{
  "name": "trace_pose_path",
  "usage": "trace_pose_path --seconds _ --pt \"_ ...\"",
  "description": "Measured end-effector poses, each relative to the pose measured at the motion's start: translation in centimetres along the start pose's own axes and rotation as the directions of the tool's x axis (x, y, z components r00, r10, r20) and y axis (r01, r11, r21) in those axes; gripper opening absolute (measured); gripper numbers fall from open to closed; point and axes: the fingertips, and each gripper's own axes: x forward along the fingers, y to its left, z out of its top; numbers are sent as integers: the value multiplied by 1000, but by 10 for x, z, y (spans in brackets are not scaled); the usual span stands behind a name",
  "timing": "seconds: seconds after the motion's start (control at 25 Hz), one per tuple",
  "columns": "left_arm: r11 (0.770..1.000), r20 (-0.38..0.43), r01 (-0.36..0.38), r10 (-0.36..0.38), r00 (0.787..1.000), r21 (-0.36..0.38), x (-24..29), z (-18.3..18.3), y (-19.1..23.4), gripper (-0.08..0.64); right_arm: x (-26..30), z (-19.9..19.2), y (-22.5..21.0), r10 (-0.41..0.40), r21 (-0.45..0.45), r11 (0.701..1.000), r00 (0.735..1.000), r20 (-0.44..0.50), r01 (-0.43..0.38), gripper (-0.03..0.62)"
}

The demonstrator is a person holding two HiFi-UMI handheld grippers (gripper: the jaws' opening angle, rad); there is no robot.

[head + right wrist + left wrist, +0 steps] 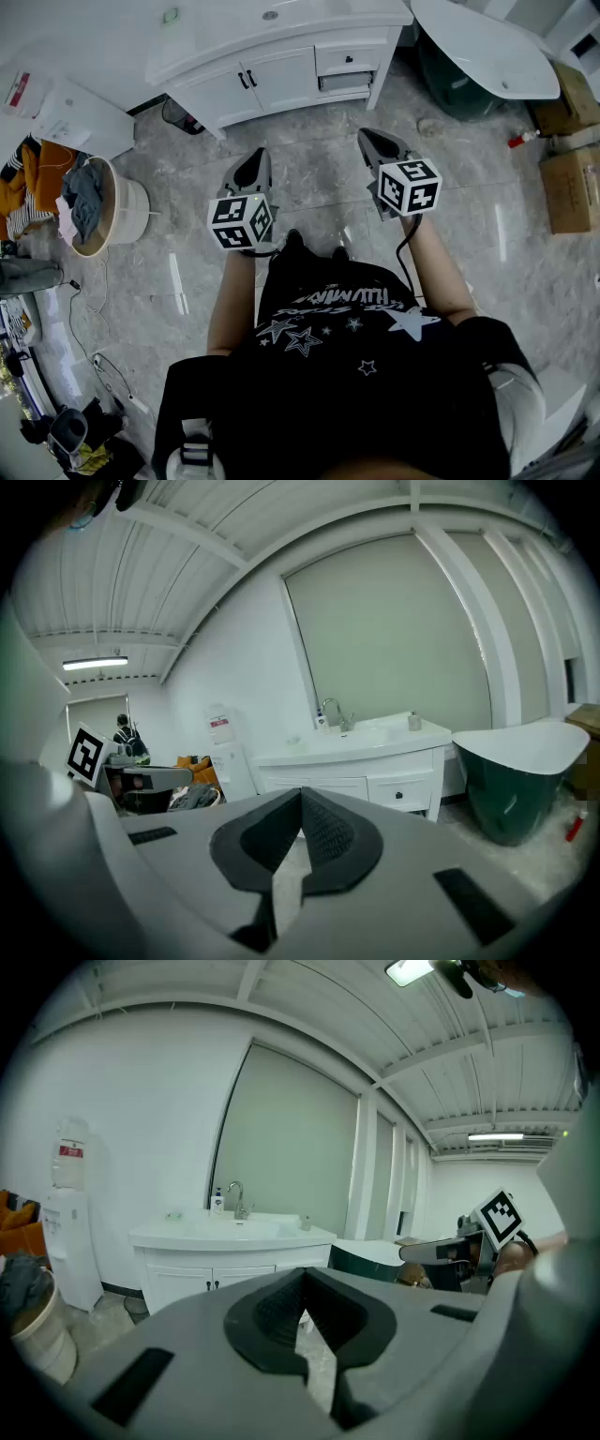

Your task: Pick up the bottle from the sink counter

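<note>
Left gripper (pixel 302 1309) and right gripper (pixel 298 822) were closed, empty; small white blue-labelled bottle (pixel 217 1202) stood on white vanity table (pixel 234 1234), label unreadable.

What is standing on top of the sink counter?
On the counter: a bottle beside the faucet, a small container towards the right end, and a small green thing towards the left. In the gripper views the rim hides the basin's inside.
</note>
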Motion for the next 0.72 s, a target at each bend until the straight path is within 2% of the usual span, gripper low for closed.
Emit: trace_pose_path --seconds 0.72 --pt "1000 -35 -22 22 999 -22 -6 -23 -26 8 -29 -18 -16 39 18 999 999 21 -40 6"
